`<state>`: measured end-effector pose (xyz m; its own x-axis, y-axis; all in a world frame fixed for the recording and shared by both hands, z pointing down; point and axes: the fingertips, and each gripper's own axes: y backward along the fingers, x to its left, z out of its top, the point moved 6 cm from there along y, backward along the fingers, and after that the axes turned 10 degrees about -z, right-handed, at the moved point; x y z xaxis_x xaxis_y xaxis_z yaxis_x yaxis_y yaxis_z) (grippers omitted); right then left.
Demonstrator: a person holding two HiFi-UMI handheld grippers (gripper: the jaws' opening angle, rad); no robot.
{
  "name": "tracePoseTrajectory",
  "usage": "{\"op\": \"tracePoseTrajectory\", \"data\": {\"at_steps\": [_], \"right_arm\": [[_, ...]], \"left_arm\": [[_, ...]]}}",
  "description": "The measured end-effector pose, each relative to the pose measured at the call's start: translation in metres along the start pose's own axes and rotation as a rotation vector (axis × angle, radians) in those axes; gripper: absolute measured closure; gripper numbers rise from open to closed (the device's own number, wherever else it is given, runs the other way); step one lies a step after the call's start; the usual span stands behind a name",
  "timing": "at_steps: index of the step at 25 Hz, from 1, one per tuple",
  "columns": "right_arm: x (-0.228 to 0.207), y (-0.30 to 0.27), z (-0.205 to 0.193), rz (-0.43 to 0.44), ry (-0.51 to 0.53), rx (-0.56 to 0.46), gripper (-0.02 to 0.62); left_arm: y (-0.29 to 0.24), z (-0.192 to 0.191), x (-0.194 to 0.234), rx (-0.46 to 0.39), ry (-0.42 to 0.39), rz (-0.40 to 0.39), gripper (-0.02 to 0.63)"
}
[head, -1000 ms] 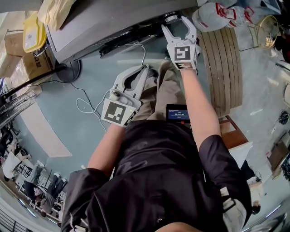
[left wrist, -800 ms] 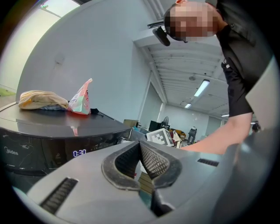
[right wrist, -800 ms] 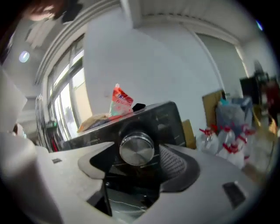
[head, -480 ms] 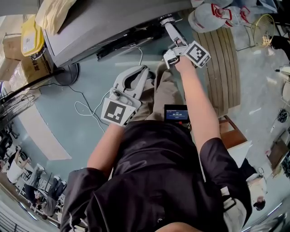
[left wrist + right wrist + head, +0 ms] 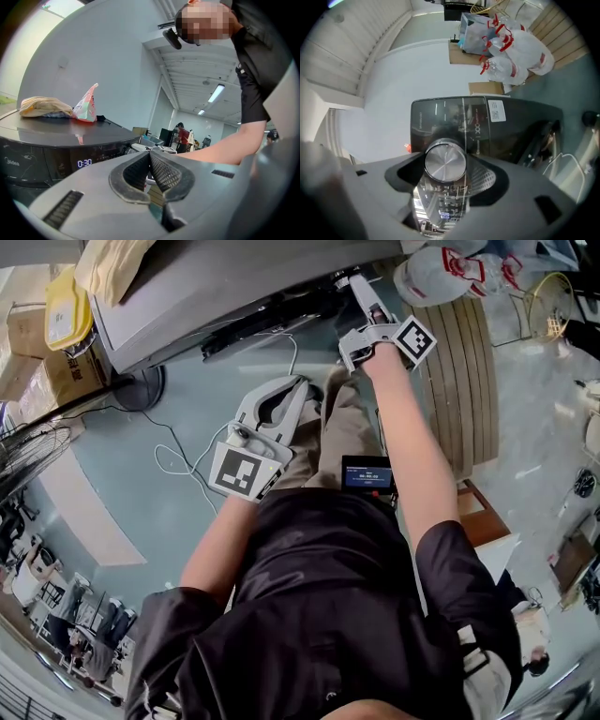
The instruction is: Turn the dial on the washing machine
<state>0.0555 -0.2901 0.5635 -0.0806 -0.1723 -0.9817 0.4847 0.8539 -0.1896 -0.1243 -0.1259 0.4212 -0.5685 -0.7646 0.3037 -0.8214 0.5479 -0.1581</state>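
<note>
The dark washing machine [image 5: 216, 287] stands ahead of me, its front panel [image 5: 454, 117] filling the right gripper view. Its round silver dial [image 5: 445, 161] sits between the two pads of my right gripper [image 5: 446, 174]. The jaws are closing and the pads press on the dial's sides. From the head view, the right gripper [image 5: 349, 285] reaches the panel's right end, rolled so its marker cube faces right. My left gripper [image 5: 302, 382] hangs lower, over the floor and away from the machine, with nothing in it. Its pads [image 5: 161, 171] touch each other. The machine's display [image 5: 84, 163] reads 0:30.
A yellowish cloth [image 5: 44, 105] and a pink packet [image 5: 86, 105] lie on the machine's top. A white cable [image 5: 178, 460] loops on the floor. To the right stand a slatted wooden panel [image 5: 464, 362] and white plastic bags [image 5: 441, 273]. Cardboard boxes [image 5: 56, 362] are at the left.
My right gripper has rolled clockwise at the dial, so its marker cube has swung from facing up to the right side. The left gripper has not moved.
</note>
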Motion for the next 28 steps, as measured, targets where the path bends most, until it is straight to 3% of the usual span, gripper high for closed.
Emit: {"op": "tracePoseTrajectory", "data": {"at_steps": [4,13,28], "right_arm": [[0.002,0.0,0.0,-0.011,0.028,0.005,0.314],[0.02,0.002,0.001,-0.126,0.411,-0.018,0.316],[0.032,0.004,-0.003,-0.23,0.75,-0.045,0.319]], "left_arm": [[0.002,0.0,0.0,-0.001,0.003,-0.004,0.612],[0.002,0.002,0.0,-0.01,0.02,0.01,0.612],[0.004,-0.001,-0.001,-0.006,0.017,0.011,0.612]]}}
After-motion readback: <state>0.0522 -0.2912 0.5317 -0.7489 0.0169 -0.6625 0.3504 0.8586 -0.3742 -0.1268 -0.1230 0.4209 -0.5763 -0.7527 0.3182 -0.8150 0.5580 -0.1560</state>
